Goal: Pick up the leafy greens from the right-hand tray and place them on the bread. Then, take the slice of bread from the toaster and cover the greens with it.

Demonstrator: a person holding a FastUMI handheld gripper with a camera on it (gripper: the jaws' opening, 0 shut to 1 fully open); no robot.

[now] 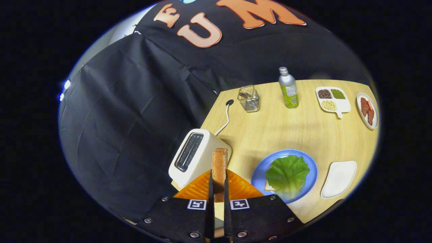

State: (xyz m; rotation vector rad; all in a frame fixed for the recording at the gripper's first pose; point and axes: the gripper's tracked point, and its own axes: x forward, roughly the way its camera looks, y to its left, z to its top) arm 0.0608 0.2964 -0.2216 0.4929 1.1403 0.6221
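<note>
A bottle (288, 88), wire basket (248, 98), divided dish (332, 99) and empty white tray (339, 179) are spread over the table (287, 131), well apart. The toast (219, 168), browned and seen edge-on, is clamped between the fingers of the gripper (217, 189), held above the table beside the toaster (194, 157). The greens (287, 174) are laid over bread on the blue plate (261, 172).

A staged kitchen scene inside a recording booth. Black cloth (128, 111) hangs as the wall behind a pale wooden table (287, 131). On the table: a white toaster (194, 157) at 9 o'clock, a wire basket (248, 98) and a bottle (288, 88) at 12, a divided dish (332, 98) of dried foods and a plate of meat (368, 110) at 2, a blue plate (263, 168) with greens (287, 173) at 6.
</note>
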